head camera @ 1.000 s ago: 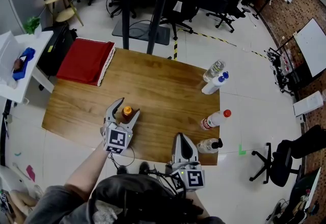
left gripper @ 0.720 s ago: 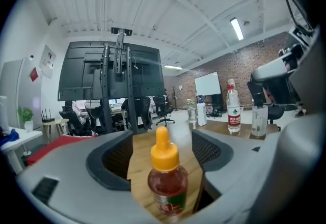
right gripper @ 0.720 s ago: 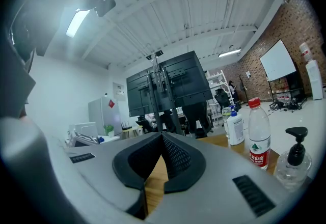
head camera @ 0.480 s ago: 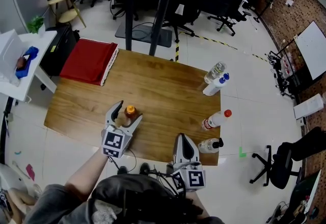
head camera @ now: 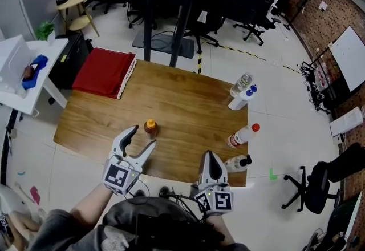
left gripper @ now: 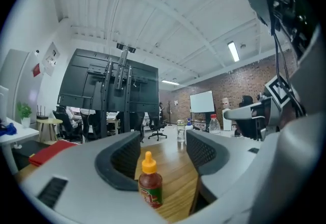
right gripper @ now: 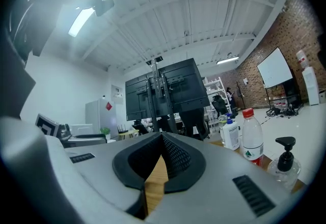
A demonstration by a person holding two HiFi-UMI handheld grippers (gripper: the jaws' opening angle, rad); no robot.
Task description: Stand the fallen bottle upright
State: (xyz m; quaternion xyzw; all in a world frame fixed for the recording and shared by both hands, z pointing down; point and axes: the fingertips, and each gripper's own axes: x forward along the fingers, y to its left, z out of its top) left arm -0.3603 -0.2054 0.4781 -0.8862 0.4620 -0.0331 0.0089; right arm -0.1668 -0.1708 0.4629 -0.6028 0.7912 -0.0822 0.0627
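— Where is the sauce bottle (head camera: 150, 126)?
— On the wooden worktop (head camera: 182, 101), near its front edge. It stands upright, long axis vertical, orange cap on top.
— And the left tool (head camera: 144, 136)?
— Jaws wide but closing, with the bottle just ahead of their tips, untouched.
— The right tool (head camera: 208, 155)?
— Jaws together, holding nothing.

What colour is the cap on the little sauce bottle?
Orange-yellow cap on the sauce bottle; the left gripper view shows it best.
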